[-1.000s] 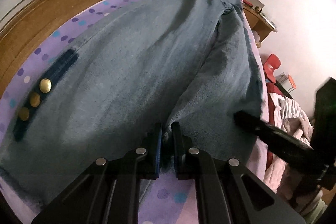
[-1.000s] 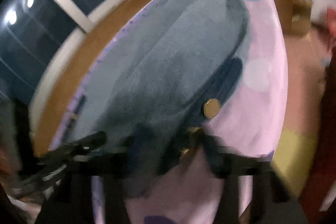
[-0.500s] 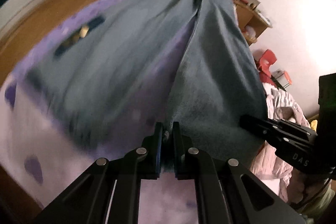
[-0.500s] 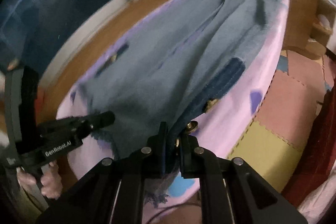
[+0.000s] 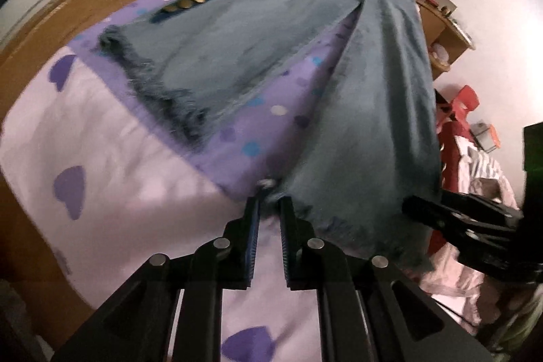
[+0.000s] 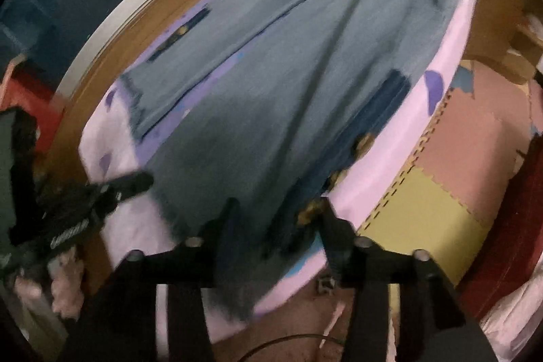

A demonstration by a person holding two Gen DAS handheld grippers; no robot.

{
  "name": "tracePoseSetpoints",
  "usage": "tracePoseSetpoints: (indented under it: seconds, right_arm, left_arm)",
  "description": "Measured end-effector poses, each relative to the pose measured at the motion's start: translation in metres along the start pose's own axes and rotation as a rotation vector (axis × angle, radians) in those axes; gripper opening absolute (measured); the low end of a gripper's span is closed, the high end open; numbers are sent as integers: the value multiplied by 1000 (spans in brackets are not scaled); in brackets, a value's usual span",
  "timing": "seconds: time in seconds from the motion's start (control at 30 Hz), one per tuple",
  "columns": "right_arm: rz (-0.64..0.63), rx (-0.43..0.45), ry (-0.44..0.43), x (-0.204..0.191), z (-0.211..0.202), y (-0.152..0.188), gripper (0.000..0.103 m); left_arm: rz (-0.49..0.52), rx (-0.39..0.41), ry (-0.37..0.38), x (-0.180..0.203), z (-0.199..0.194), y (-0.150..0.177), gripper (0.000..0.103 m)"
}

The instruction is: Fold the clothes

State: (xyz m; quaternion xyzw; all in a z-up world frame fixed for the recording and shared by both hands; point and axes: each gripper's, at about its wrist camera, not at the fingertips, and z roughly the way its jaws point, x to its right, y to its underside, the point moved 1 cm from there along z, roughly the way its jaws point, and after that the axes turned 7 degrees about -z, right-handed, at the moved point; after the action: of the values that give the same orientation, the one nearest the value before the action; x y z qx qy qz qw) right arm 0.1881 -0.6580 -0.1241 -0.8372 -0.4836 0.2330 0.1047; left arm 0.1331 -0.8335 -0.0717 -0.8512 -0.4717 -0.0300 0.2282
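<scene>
Your left tongs (image 5: 268, 209) are sitting slightly parted at the frayed hem of the jeans (image 5: 373, 111), and your right tongs (image 6: 276, 212) are gaping wide over that hem. The jeans are lying lengthwise on the bed (image 5: 112, 165), legs splayed, probably for flattening before folding.

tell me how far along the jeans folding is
Early. Done: jeans spread flat on the bed, legs apart. In hand: both the left gripper and the right gripper are open at the near leg's frayed hem, gripping nothing. Left: every fold.
</scene>
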Motion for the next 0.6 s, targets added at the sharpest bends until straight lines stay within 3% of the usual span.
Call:
tracePoseSetpoints:
  seconds: [0.17, 0.23, 0.3, 0.6]
  right_arm:
    - [-92, 9, -12, -4, -26, 7, 48]
    - [-107, 29, -17, -2, -35, 6, 48]
    - [-105, 56, -25, 3, -42, 0, 48]
    - [-98, 163, -59, 40, -68, -26, 48]
  left_arm:
    - [-14, 49, 100, 7, -24, -3, 11]
    - [-18, 67, 131, 13, -32, -6, 18]
    - [-2, 79, 123, 27, -34, -13, 23]
    - [28, 88, 97, 92, -19, -43, 23]
